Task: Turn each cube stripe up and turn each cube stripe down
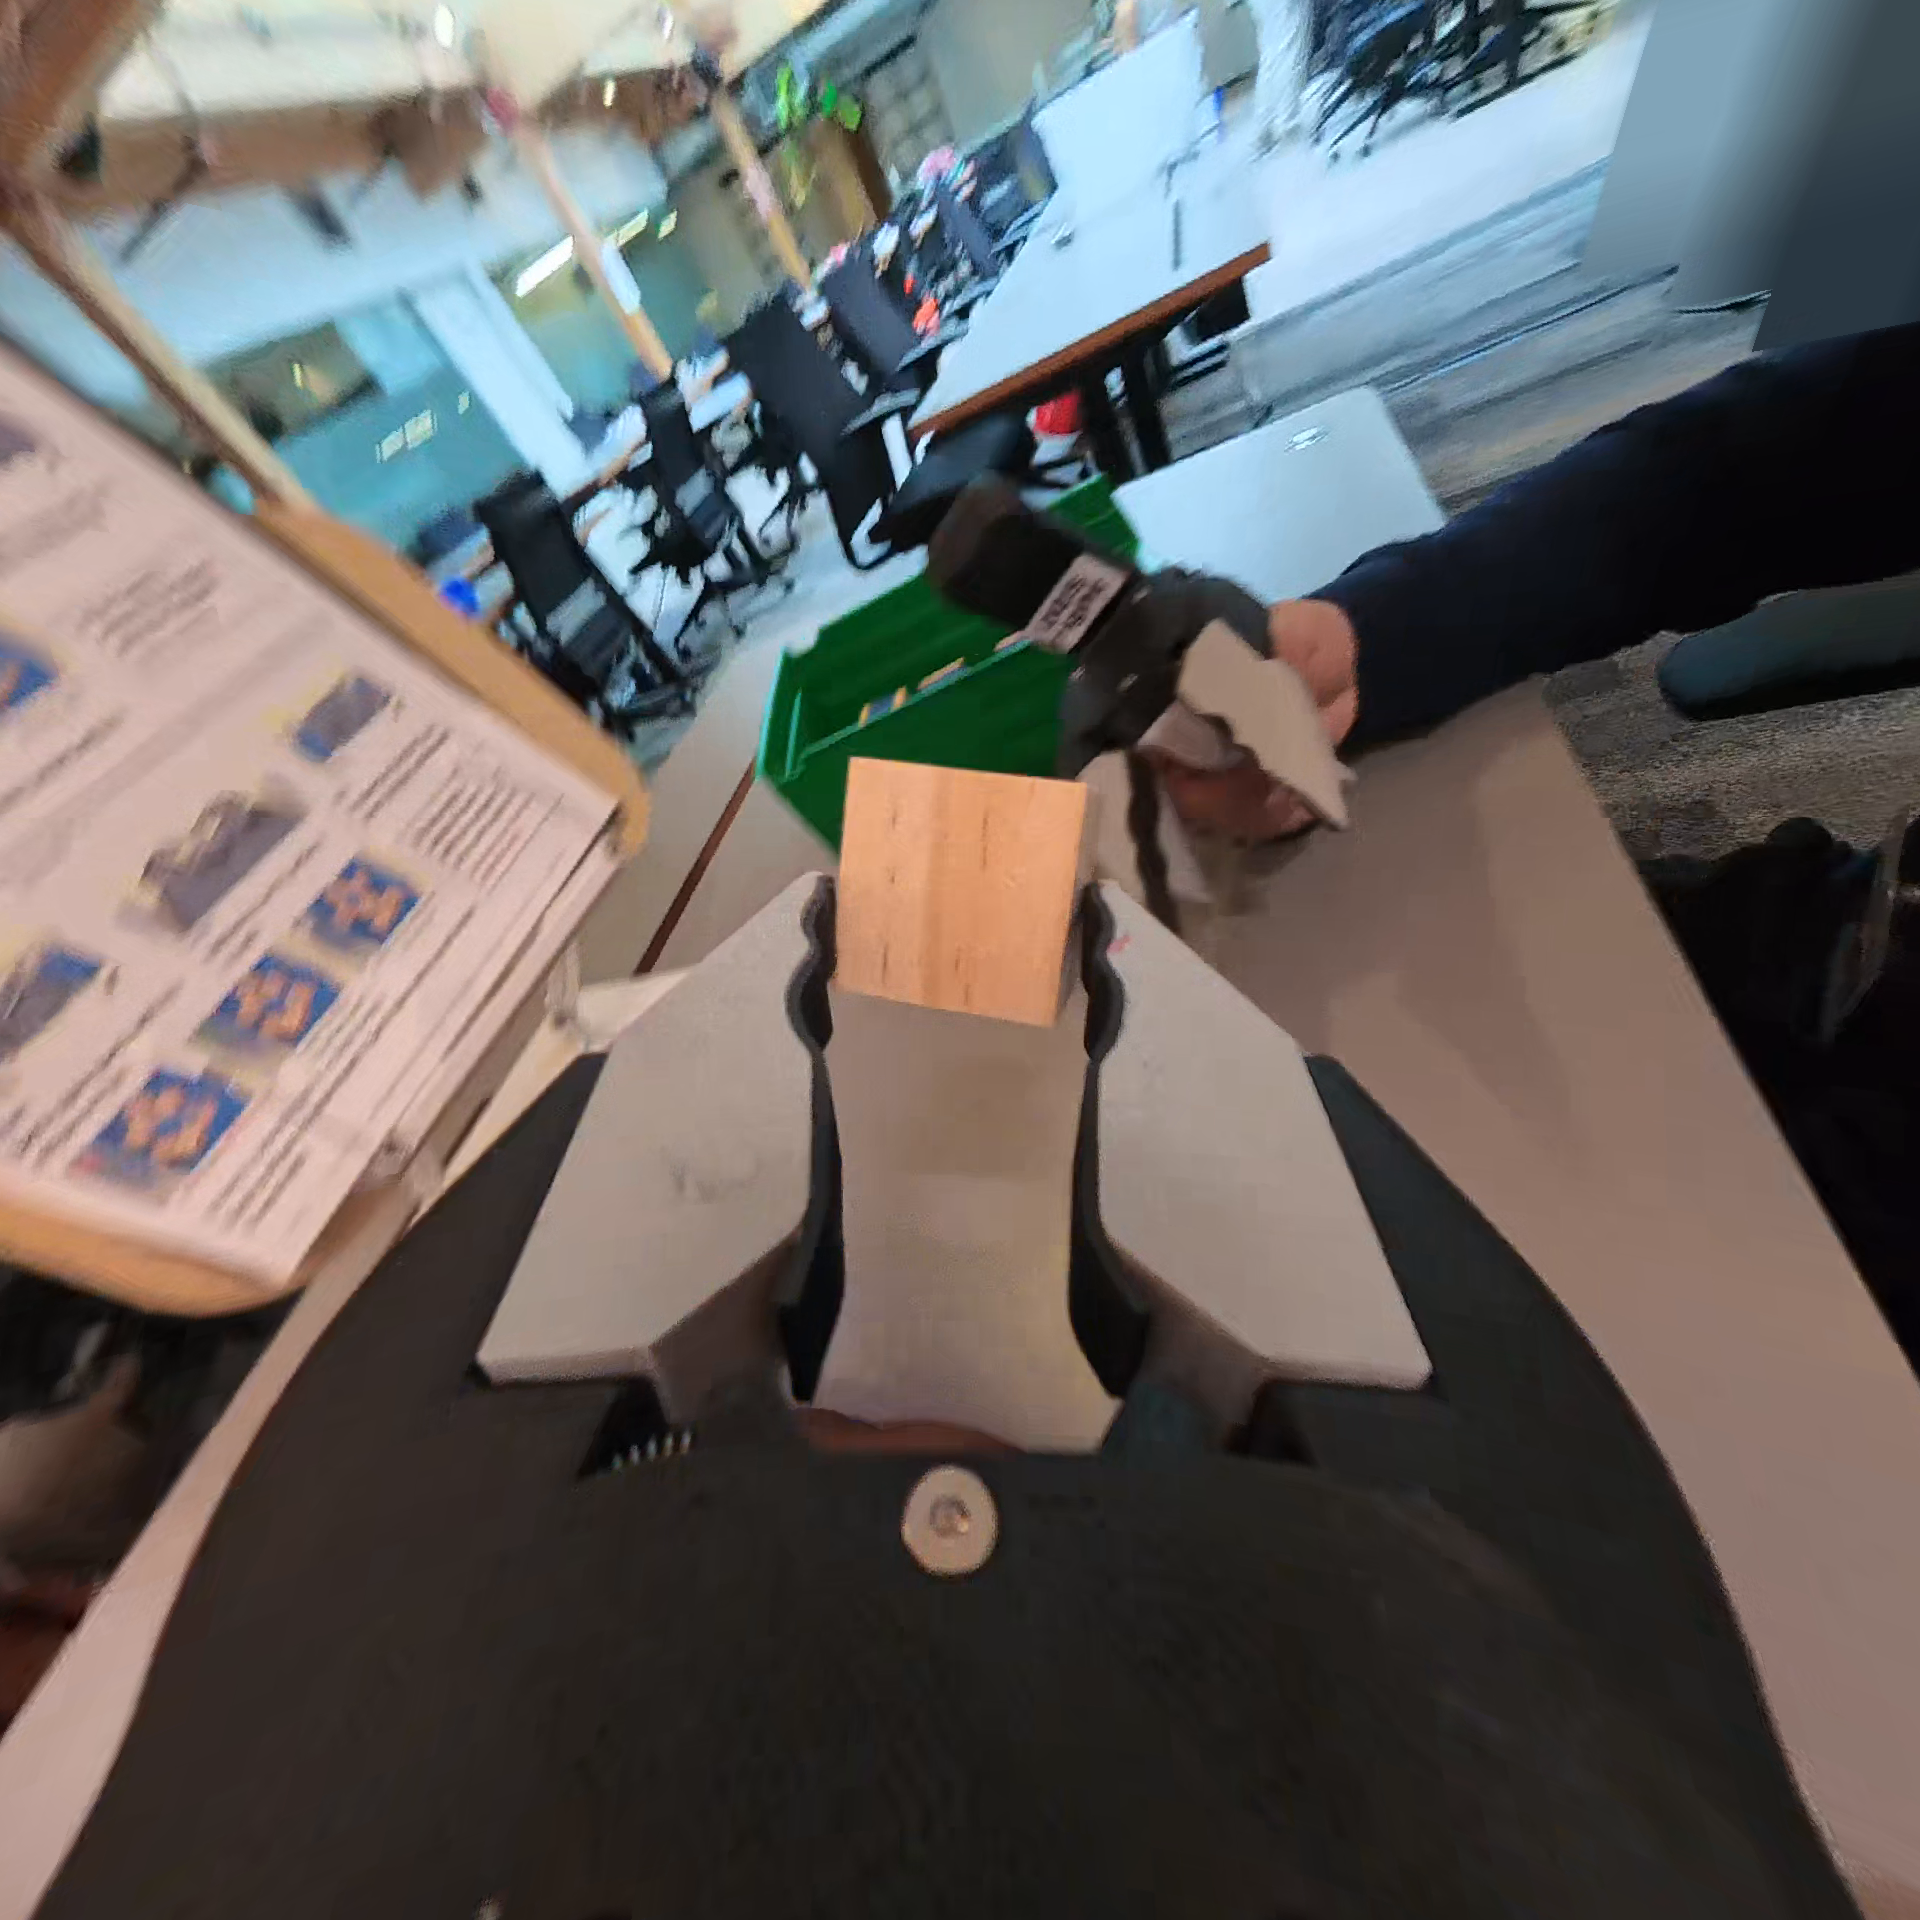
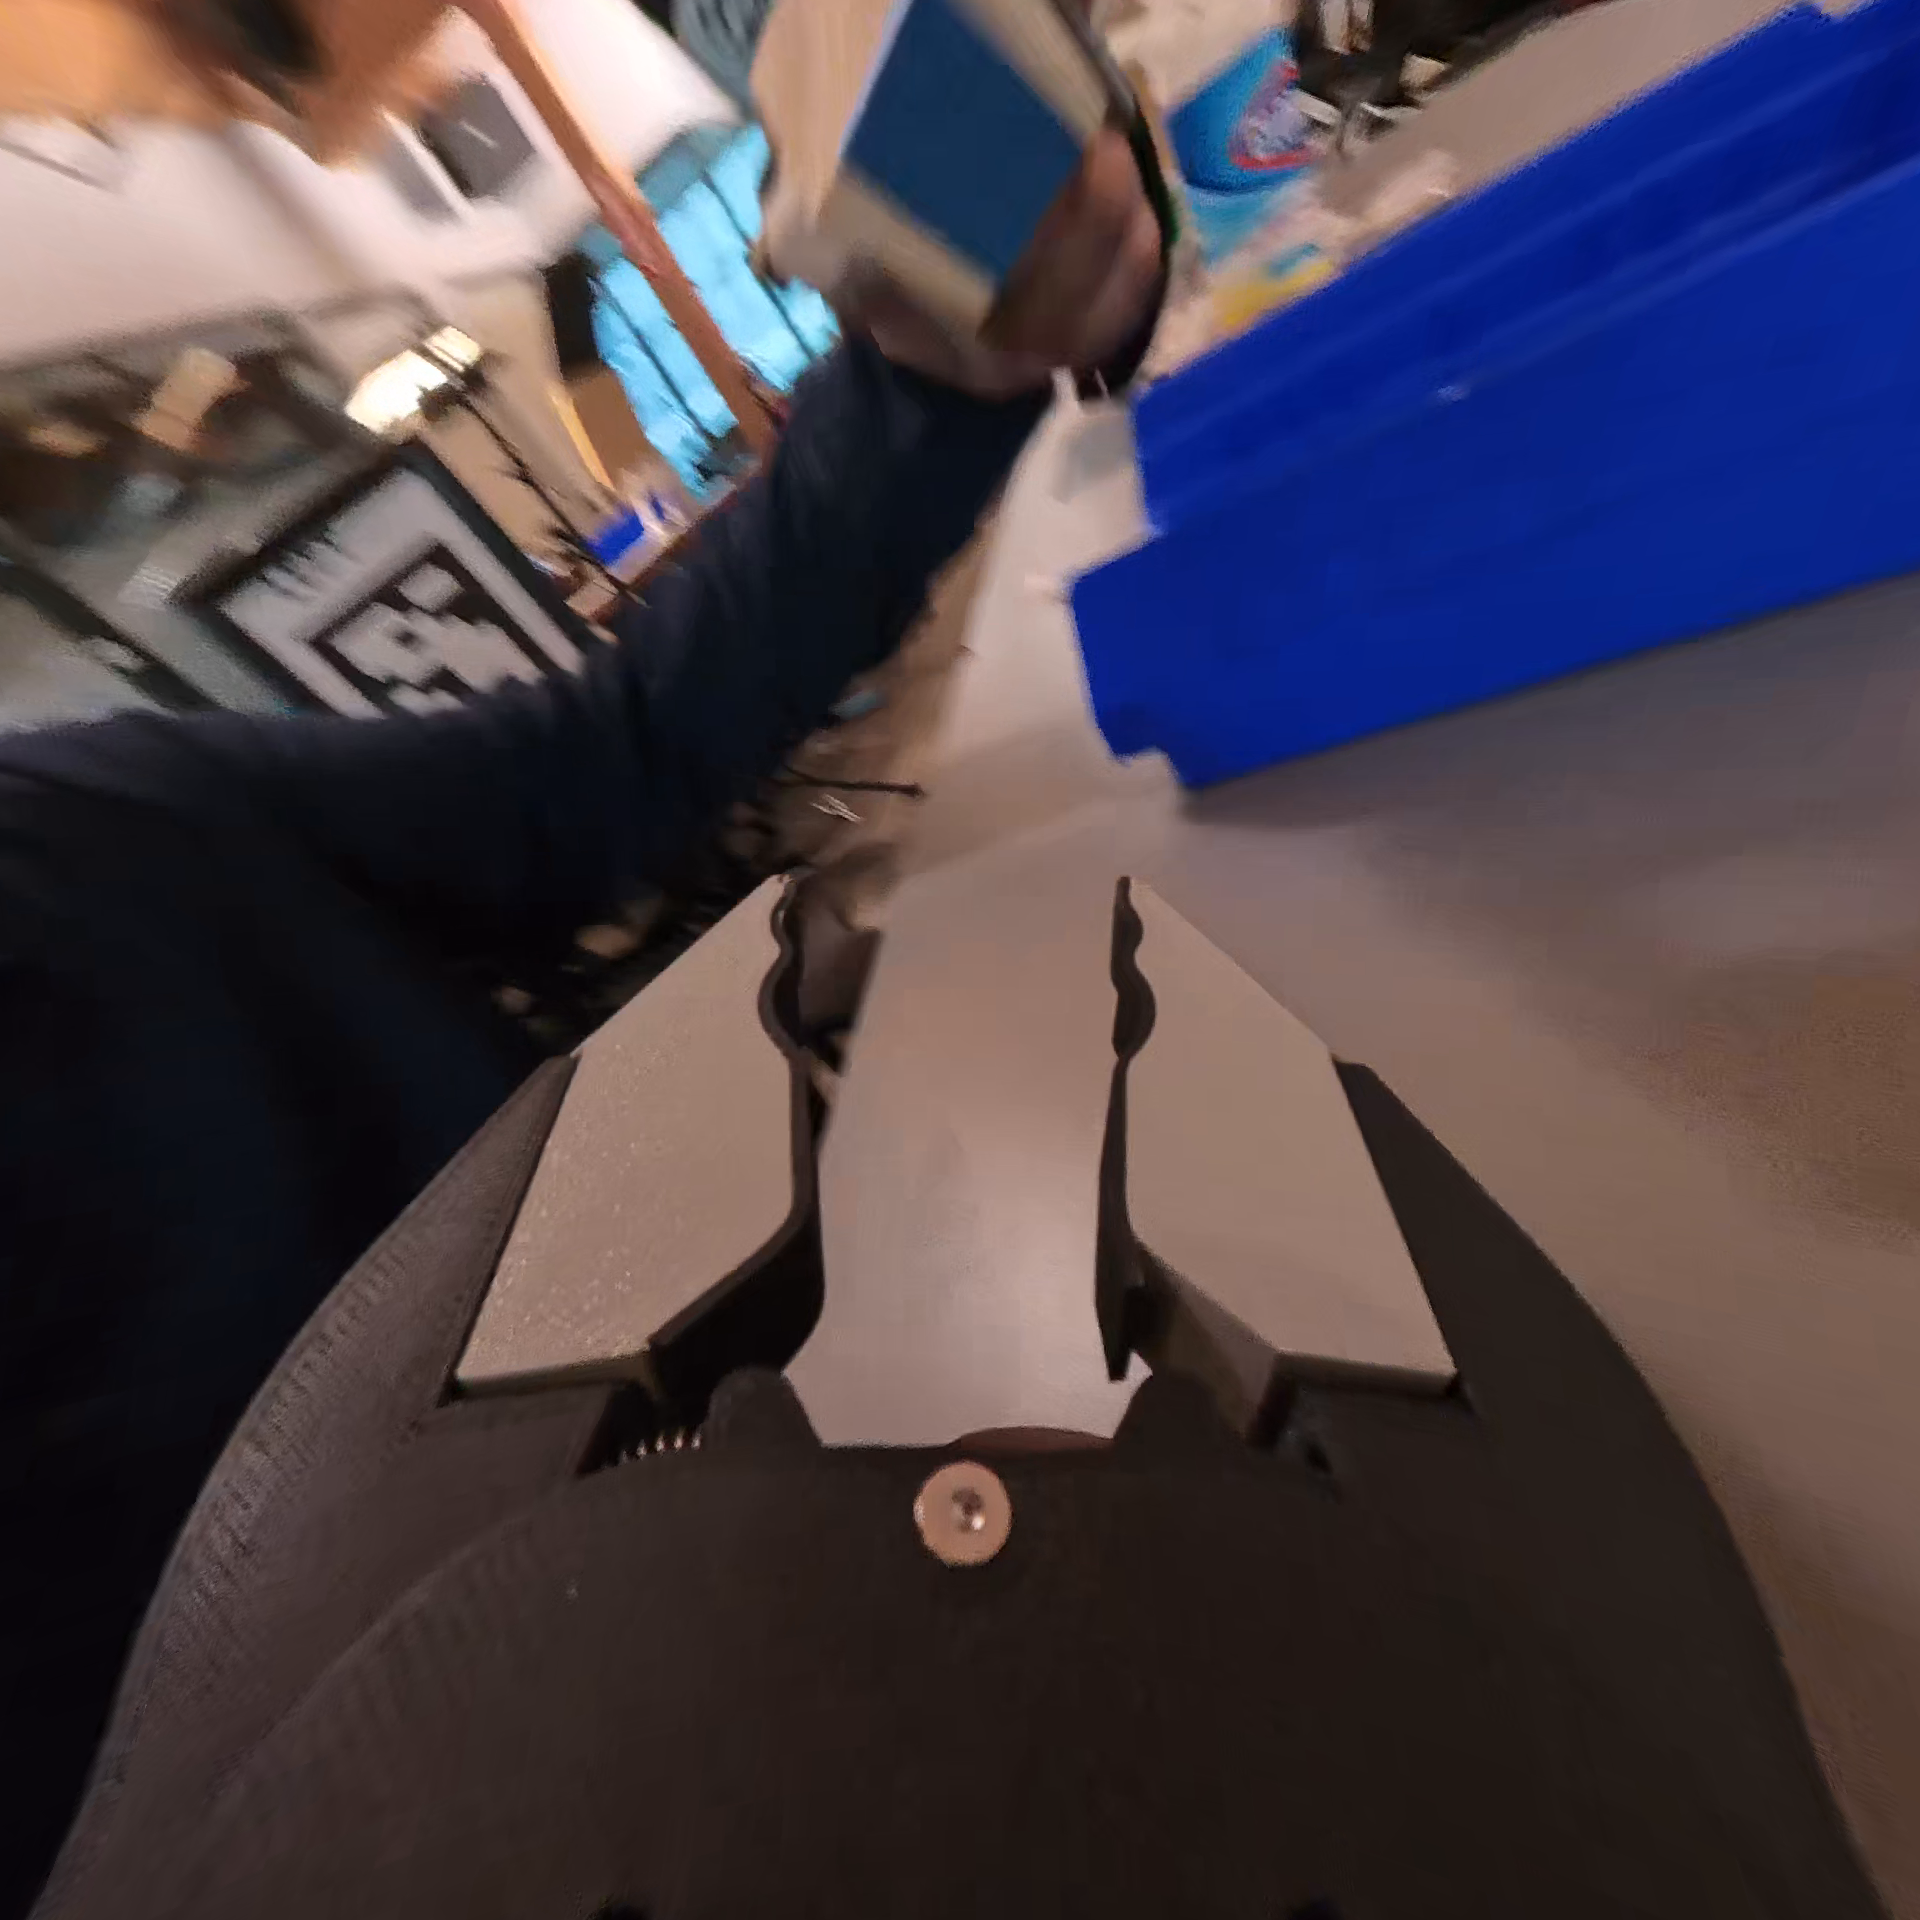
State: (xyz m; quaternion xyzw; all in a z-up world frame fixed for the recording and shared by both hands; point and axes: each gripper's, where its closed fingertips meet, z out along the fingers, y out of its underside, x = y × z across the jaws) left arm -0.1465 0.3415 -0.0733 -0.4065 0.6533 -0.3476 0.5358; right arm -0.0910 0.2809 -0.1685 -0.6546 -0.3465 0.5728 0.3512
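Note:
My left gripper (image 1: 958,920) is shut on a plain wooden cube (image 1: 961,873) and holds it a little above the grey table (image 1: 1403,1039). Only bare wood faces show in the left wrist view. In the blurred right wrist view the same cube (image 2: 961,177) shows a broad blue stripe, held high next to a hand (image 2: 1091,281). My right gripper (image 2: 956,914) is open and empty, low over the table. It also shows in the left wrist view (image 1: 1262,748), beyond the cube and to the right, held by a hand in a dark sleeve.
A green bin (image 1: 914,696) stands just behind the cube. A sheet of printed pictures (image 1: 260,831) on a board lies at the left. A blue bin (image 2: 1507,468) stands at the right of the right gripper. The dark sleeve (image 2: 416,831) crosses that view's left.

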